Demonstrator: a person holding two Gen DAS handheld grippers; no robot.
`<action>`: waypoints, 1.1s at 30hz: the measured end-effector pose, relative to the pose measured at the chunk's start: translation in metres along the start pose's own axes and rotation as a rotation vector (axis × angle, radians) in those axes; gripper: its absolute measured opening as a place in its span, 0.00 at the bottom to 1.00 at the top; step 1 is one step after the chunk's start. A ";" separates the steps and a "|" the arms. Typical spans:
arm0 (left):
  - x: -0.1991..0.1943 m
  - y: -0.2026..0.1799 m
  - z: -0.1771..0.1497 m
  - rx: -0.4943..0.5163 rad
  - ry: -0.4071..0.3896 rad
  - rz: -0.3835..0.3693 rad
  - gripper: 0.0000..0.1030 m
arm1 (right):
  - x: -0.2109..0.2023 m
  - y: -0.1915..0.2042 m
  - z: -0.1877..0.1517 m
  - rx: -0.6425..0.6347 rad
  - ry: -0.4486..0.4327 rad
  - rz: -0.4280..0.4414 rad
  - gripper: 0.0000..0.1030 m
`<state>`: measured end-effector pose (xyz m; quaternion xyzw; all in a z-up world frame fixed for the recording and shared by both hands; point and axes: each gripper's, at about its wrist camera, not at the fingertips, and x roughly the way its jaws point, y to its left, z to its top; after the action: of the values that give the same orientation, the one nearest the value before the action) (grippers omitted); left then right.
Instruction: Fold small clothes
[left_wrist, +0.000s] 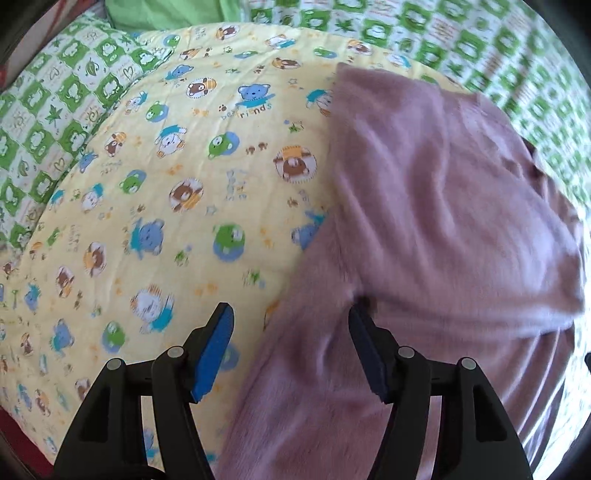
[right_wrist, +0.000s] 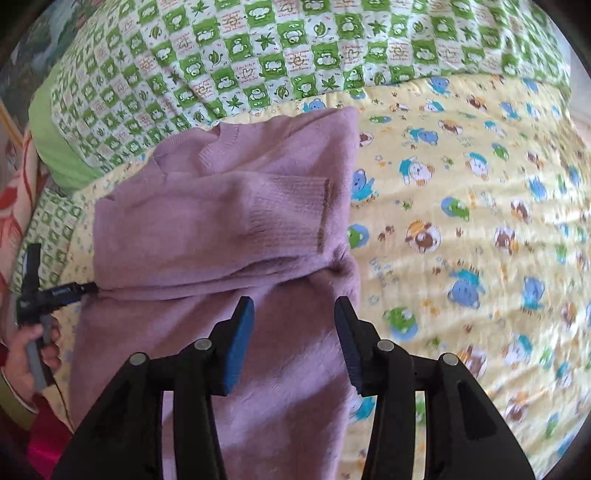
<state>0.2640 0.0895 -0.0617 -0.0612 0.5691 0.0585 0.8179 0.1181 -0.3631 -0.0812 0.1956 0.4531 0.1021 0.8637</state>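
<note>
Mauve knit, a small sweater (right_wrist: 221, 229), lies on the yellow bear-print quilt (right_wrist: 461, 206), its collar toward the green checked cover (right_wrist: 258, 55) at the quilt's far edge, one sleeve folded across the chest. Over its lower part the right gripper (right_wrist: 294, 306) hangs with jaws parted, holding nothing. At the sweater's side edge, the left gripper (left_wrist: 291, 314) stands wide open and grips nothing, one pad above the knit and the other above bare quilt.
</note>
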 end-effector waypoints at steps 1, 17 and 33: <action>-0.005 0.003 -0.007 0.008 0.001 -0.011 0.63 | 0.000 0.002 -0.004 0.012 0.006 0.006 0.46; -0.053 0.062 -0.164 -0.024 0.115 -0.152 0.66 | -0.043 -0.027 -0.097 0.156 0.107 0.028 0.47; -0.073 0.084 -0.271 0.011 0.182 -0.214 0.81 | -0.047 -0.014 -0.193 0.288 0.241 0.248 0.47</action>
<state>-0.0251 0.1256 -0.0895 -0.1220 0.6315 -0.0380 0.7647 -0.0674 -0.3451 -0.1516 0.3577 0.5352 0.1644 0.7474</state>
